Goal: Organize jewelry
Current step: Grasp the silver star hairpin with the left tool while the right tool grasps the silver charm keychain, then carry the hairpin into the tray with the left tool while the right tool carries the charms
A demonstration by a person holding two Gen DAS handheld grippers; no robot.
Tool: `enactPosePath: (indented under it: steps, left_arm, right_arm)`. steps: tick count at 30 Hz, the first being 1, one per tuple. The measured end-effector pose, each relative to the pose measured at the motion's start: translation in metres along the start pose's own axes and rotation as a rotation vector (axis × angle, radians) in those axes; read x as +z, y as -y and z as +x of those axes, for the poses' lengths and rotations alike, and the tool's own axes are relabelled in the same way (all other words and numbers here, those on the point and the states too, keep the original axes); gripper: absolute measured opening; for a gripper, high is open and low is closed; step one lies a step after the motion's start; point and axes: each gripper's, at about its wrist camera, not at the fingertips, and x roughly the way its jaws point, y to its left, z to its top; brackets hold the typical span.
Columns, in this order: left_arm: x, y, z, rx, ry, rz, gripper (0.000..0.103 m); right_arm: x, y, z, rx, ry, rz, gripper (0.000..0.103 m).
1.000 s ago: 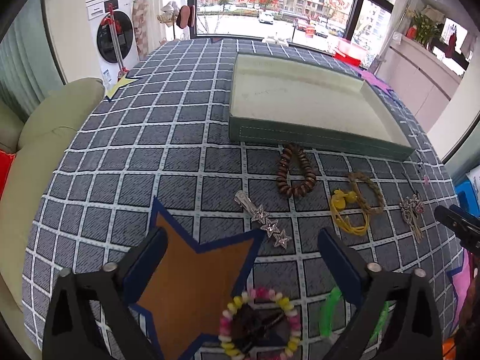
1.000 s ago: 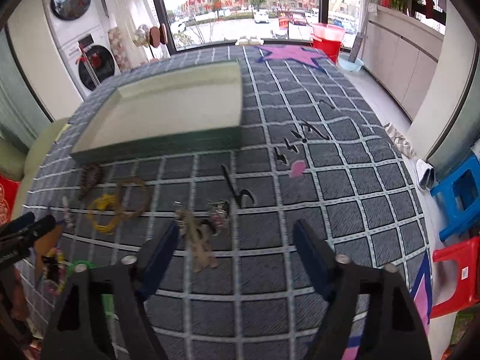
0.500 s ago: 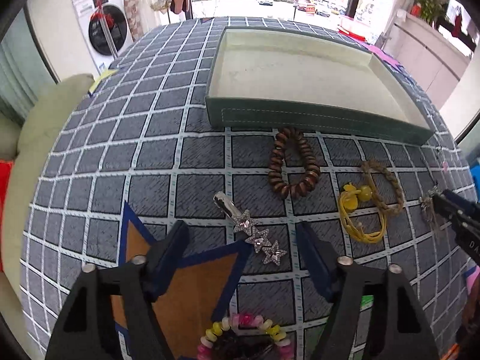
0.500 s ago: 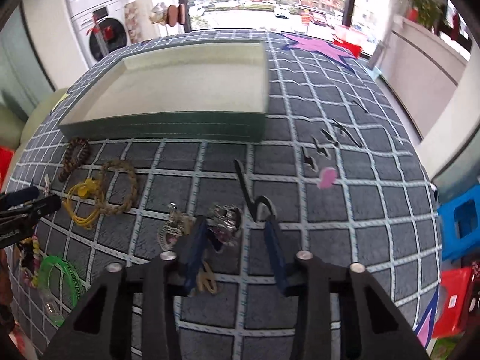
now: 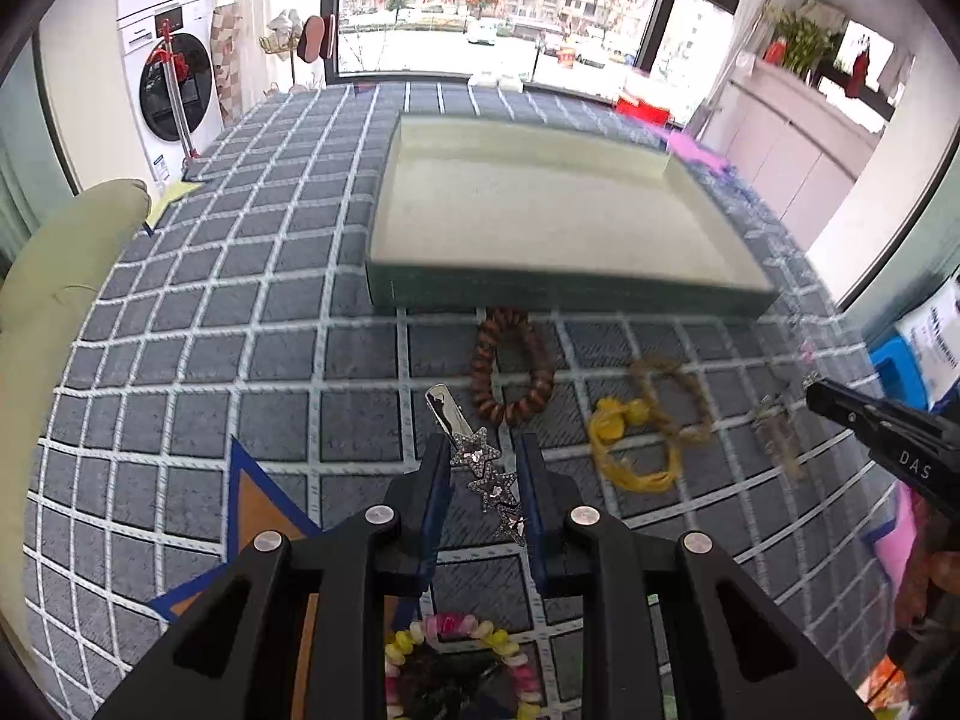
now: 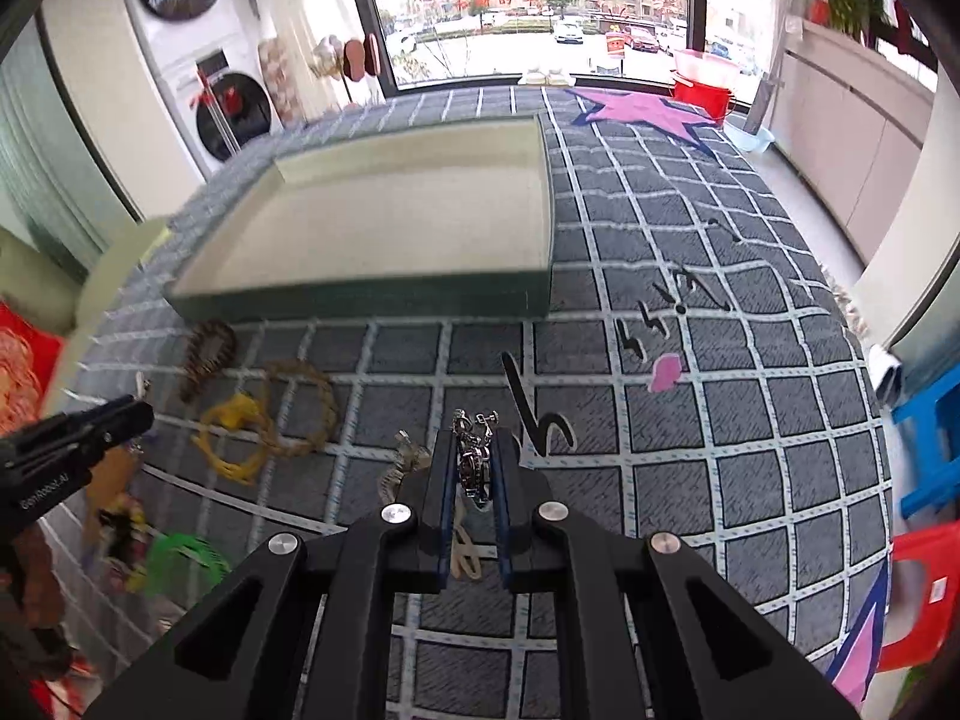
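Observation:
My left gripper [image 5: 483, 453] is shut on a silver star hair clip [image 5: 480, 459], whose front end sticks out ahead of the fingers. My right gripper [image 6: 474, 450] is shut on a small silver chain earring [image 6: 474, 462] and holds it above the cloth. An empty green tray with a cream lining [image 5: 540, 213] lies beyond both grippers; it also shows in the right wrist view [image 6: 384, 210]. On the cloth lie a brown bead bracelet [image 5: 510, 366], a yellow hair tie [image 5: 630, 450] and a braided brown ring [image 5: 672, 396].
A pastel bead bracelet [image 5: 456, 660] lies under the left gripper. A green band [image 6: 180, 558] and a silver brooch [image 6: 402, 462] lie near the right one. The grey checked tablecloth [image 6: 720, 480] covers a round table. A cushion [image 5: 54, 276] lies on the left, coloured stools [image 6: 930, 450] on the right.
Both grippers have closed, the left on the star hair clip, the right on the earring. Both views have shifted and the tray looks nearer in them.

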Motion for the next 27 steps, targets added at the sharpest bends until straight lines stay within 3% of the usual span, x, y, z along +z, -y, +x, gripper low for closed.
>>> enactPosePath:
  steps: [7, 14, 21, 27]
  left_arm:
    - [0.037, 0.007, -0.036, -0.027, 0.079, 0.021, 0.036]
    - [0.103, 0.021, -0.042, -0.041, 0.148, 0.066, 0.036]
    - [0.158, 0.026, 0.011, -0.007, 0.132, 0.058, 0.036]
    - [0.175, 0.024, 0.075, -0.003, 0.050, 0.026, 0.036]
  right_arm:
    - [0.034, -0.003, -0.027, 0.113, 0.048, 0.050, 0.012]
    - [0.099, -0.015, -0.023, 0.144, 0.077, 0.037, 0.012]
    - [0.148, -0.017, 0.021, 0.146, 0.064, 0.057, 0.012]
    - [0.162, -0.015, 0.071, 0.140, 0.020, 0.092, 0.012]
